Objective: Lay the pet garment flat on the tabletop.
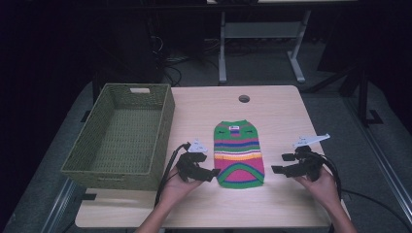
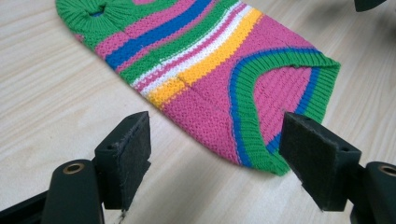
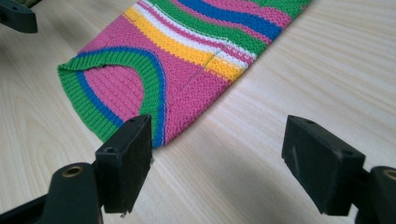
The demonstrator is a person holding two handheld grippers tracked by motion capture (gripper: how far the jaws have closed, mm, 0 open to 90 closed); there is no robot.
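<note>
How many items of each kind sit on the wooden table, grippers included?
Striped knitted pet sweater: 1
Green woven basket: 1
Black two-jaw grippers, both open: 2, the left gripper and the right gripper
Total: 4

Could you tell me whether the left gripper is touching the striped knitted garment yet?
Apart. In the left gripper view, the left gripper stands open, with bare table showing between its pads and the striped garment's near hem.

The knitted sweater [image 1: 239, 154] is striped pink, green, blue, white and yellow; the woven basket [image 1: 121, 138] is olive green.
</note>
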